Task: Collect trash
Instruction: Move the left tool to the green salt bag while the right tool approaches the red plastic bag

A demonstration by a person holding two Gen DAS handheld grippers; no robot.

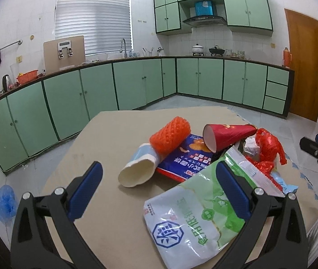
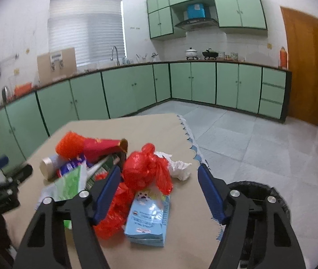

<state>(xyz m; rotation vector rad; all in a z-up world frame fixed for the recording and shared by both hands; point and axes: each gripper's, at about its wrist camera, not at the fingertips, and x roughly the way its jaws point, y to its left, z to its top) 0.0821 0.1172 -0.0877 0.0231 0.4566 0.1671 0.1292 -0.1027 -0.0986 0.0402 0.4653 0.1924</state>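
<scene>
A pile of trash lies on a cardboard-covered table (image 1: pixel 105 201). In the left wrist view I see a white paper cup (image 1: pixel 136 170) on its side, an orange foam net (image 1: pixel 170 137), a red paper cup (image 1: pixel 226 135), a blue snack bag (image 1: pixel 188 157), a green-white bag (image 1: pixel 194 210) and a red plastic bag (image 1: pixel 268 150). My left gripper (image 1: pixel 159 174) is open above the white cup and green-white bag. My right gripper (image 2: pixel 159 177) is open around the red plastic bag (image 2: pixel 145 168), above a light blue carton (image 2: pixel 147 217). Crumpled white paper (image 2: pixel 179 165) lies behind.
A black trash bin (image 2: pixel 271 192) stands on the floor right of the table, under the right gripper's right finger. Green kitchen cabinets (image 1: pixel 136 83) run along the walls. A wooden door (image 1: pixel 304 67) is at the right. A blue bag (image 1: pixel 3 199) lies on the floor at left.
</scene>
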